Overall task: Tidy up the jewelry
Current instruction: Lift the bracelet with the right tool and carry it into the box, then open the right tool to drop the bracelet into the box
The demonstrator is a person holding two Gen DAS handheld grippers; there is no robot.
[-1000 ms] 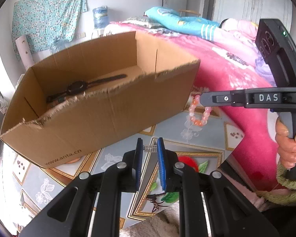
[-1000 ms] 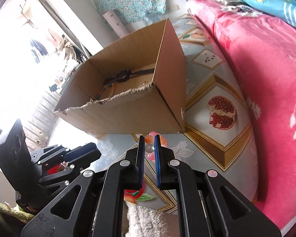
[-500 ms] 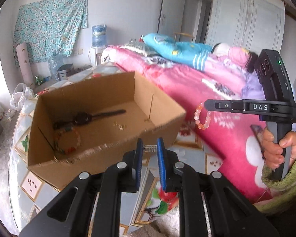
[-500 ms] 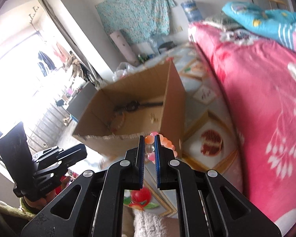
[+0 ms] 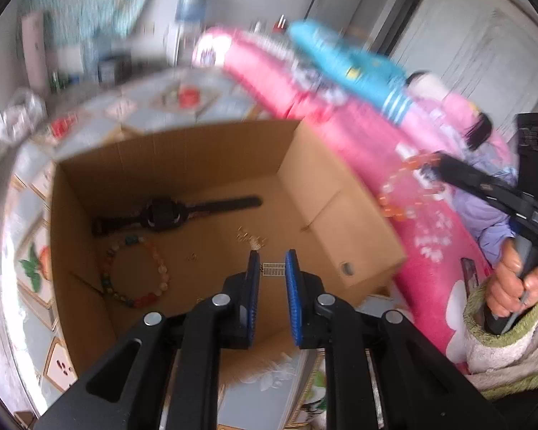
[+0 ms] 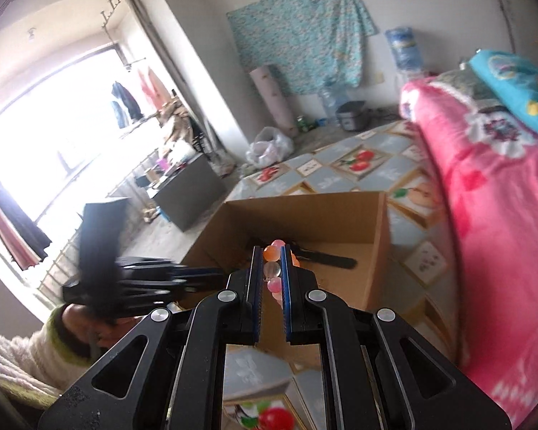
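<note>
An open cardboard box [image 5: 340, 222] stands on the patterned table; it also shows in the right wrist view [image 6: 340, 215]. Inside lie a black watch [image 5: 165, 211], a multicoloured bead bracelet [image 5: 136, 272] and small gold pieces [image 5: 249, 238]. My left gripper [image 5: 272, 268] is above the box's near side, shut on a small silver chain piece [image 5: 273, 269]. My right gripper [image 6: 272, 268] is shut on a pink and orange bead bracelet [image 6: 273, 268], held above the box's near edge; the bracelet hangs from it in the left wrist view [image 5: 401, 193].
A pink quilt [image 6: 502, 215] on the bed lies right of the table. The patterned tablecloth [image 6: 340, 172] extends beyond the box. A blue pillow [image 5: 344, 61] lies on the bed. The left gripper [image 6: 132, 279] shows at the left in the right wrist view.
Both grippers have risen and moved over the box, so I look down into it. The right gripper has carried the pink bracelet closer to the box opening.
</note>
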